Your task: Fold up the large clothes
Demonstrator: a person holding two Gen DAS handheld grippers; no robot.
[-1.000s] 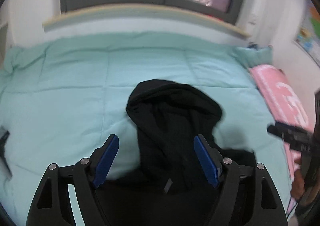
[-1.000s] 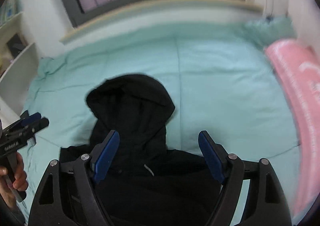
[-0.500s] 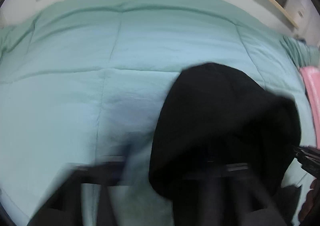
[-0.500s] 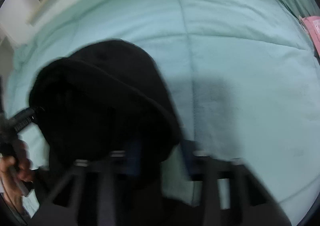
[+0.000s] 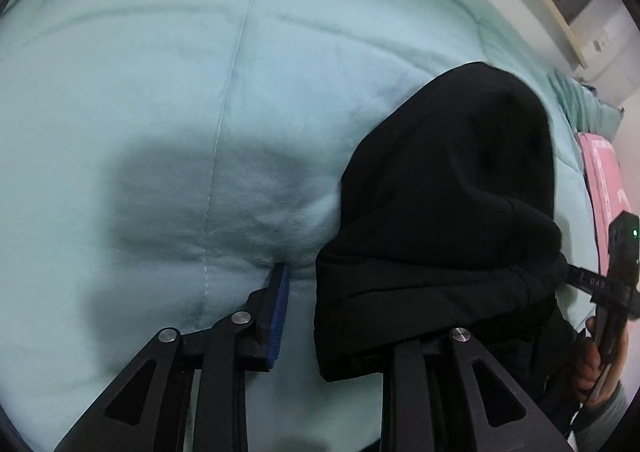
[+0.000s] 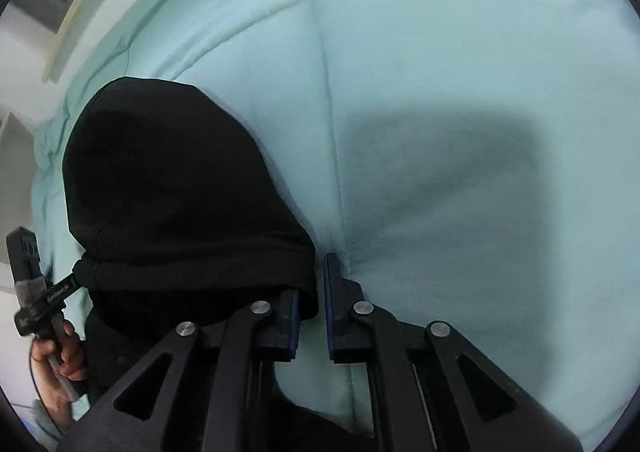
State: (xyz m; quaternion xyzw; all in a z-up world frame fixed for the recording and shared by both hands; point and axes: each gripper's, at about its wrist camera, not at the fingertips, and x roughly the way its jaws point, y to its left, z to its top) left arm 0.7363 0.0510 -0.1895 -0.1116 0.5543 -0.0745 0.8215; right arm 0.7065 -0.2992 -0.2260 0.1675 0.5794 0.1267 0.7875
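A black hoodie [image 5: 448,188] lies on the mint green quilt [image 5: 160,92], hood away from me. My left gripper [image 5: 312,292] is down at the hood's left base edge; its left blue pad [image 5: 280,304] shows, the right finger is under the black cloth, and the jaws are closed on the fabric. In the right wrist view the hoodie [image 6: 172,180] fills the left. My right gripper [image 6: 314,292] is shut on the hood's right base edge, its pads nearly touching with cloth between. Each gripper shows in the other's view, the right one [image 5: 616,284] and the left one [image 6: 44,300].
A pink pillow [image 5: 604,176] lies at the bed's right edge. A wooden window ledge [image 5: 552,0] runs behind the bed. Open quilt stretches left of the hood in the left wrist view and right of it [image 6: 480,132] in the right wrist view.
Both grippers dropped down and forward to the hood's base, one at each side, and went from wide open to shut on the cloth edges.
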